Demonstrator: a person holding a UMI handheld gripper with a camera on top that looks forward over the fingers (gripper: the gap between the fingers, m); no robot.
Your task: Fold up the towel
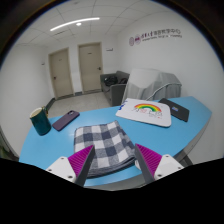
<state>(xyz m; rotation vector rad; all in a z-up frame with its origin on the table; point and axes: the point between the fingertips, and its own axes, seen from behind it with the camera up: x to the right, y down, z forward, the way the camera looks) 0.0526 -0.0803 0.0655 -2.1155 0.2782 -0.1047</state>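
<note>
2 tool fingers straddle checkered towel.

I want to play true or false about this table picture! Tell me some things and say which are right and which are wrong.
1. The checked towel lies just ahead of the gripper. True.
2. The table is red. False: it is light blue.
3. A dark green cup stands on the table, beside a phone. True.
4. The gripper is squeezing the towel. False: its fingers are open and the towel lies flat on the table.
5. The white board beyond the towel shows a rainbow. True.
6. The towel hangs over the cup. False: the two are apart.
</note>
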